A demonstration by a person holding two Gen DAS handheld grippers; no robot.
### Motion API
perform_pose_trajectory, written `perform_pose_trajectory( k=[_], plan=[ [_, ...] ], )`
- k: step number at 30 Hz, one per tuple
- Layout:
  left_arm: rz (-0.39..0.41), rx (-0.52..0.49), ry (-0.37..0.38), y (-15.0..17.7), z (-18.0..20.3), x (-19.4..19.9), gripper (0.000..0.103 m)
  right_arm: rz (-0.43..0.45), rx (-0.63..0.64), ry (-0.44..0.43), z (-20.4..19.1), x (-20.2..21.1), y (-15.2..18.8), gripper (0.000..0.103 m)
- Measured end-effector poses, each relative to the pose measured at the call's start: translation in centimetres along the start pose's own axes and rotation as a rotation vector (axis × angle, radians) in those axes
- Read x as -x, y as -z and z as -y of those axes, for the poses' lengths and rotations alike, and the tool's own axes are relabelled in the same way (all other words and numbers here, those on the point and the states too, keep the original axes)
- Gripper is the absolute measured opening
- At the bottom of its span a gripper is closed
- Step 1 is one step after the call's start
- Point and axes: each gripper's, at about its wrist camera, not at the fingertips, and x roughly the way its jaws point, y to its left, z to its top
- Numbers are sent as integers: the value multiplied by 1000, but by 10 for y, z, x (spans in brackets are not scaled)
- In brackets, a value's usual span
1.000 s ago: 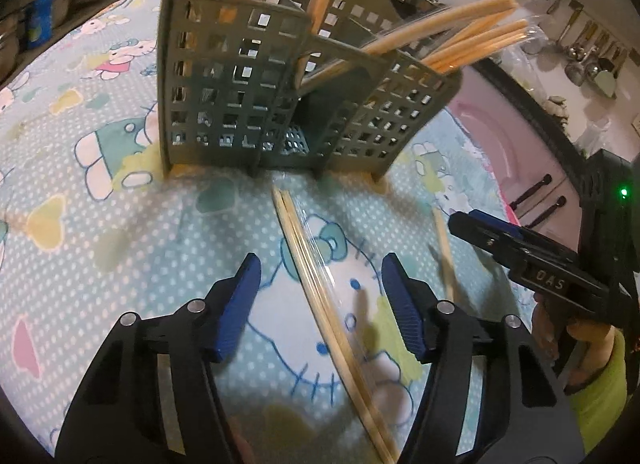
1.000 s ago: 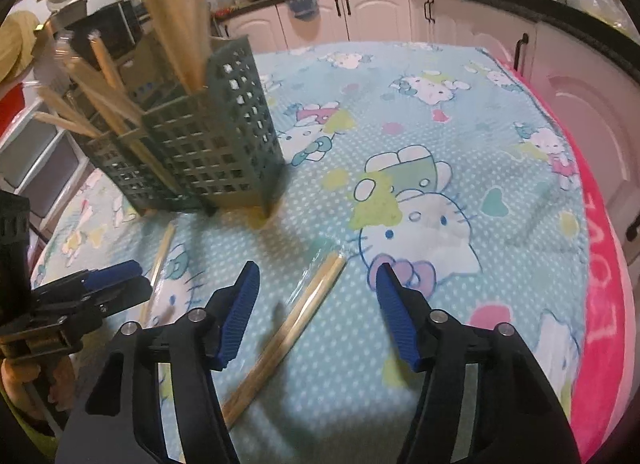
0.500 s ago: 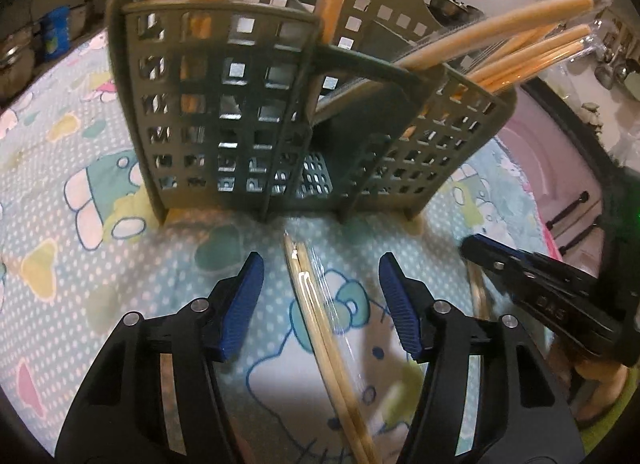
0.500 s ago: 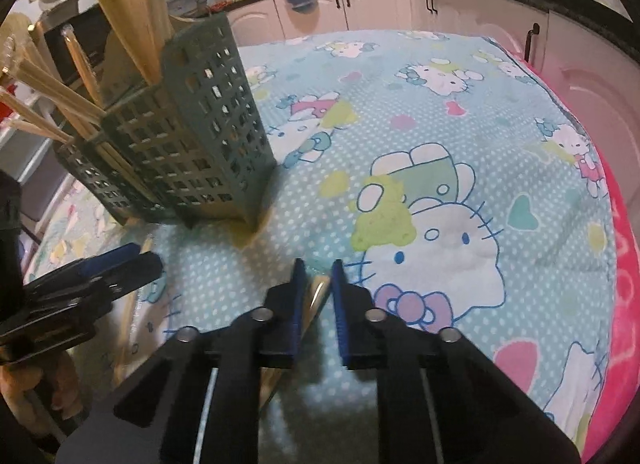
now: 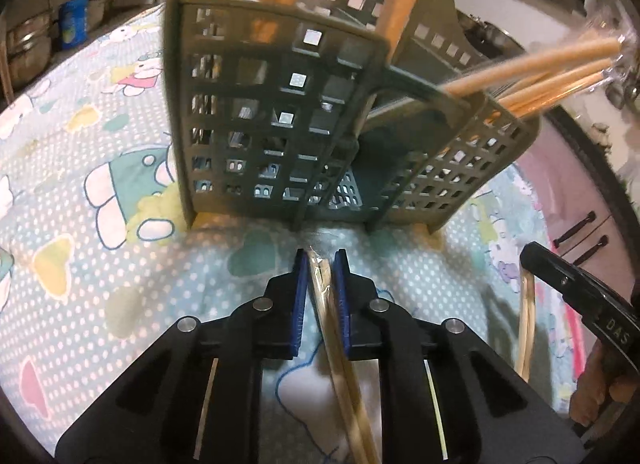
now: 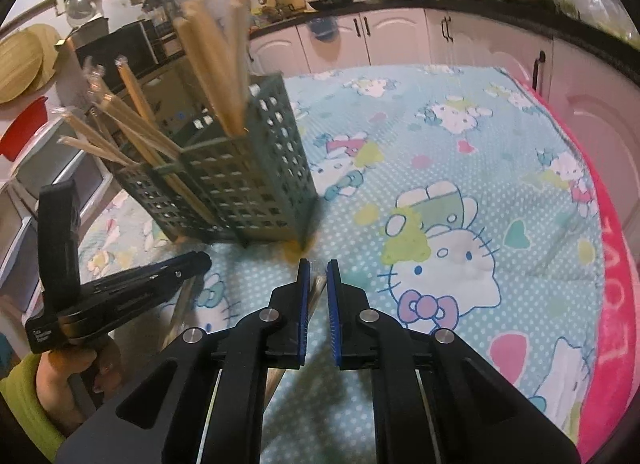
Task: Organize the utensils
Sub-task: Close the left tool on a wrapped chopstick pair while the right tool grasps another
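A grey-green lattice utensil holder [image 5: 288,120] [image 6: 240,180] stands on the Hello Kitty cloth, with several wrapped wooden chopsticks leaning out of it. My left gripper [image 5: 321,260] is shut on a wrapped pair of chopsticks [image 5: 344,376] just in front of the holder's base. My right gripper [image 6: 315,264] is shut on another wrapped pair of chopsticks [image 6: 316,292], whose tip shows between the blue pads, near the holder's corner. The right gripper also shows in the left wrist view [image 5: 560,276], with its pair [image 5: 526,328] beside it. The left gripper shows in the right wrist view [image 6: 196,262].
The table is covered by a light blue Hello Kitty cloth [image 6: 460,192] with a pink border [image 6: 612,264] at the right. Kitchen cabinets [image 6: 400,40] and a counter stand beyond. The holder is close ahead of both grippers.
My left gripper moved toward the holder and closed on its chopstick pair. My right gripper closed on its pair half a second ago and has since moved slightly nearer the holder.
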Motion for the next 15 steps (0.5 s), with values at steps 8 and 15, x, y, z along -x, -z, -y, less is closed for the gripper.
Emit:
perform_pose_trajectory(
  k=[8,15],
  plan=[
    [69,25,87,1,-24,50,1,69,48,0,-21,26,-12,8],
    [184,29,156,-14,-34,109,1,162,98,-7,-46,58,-23,7]
  ],
)
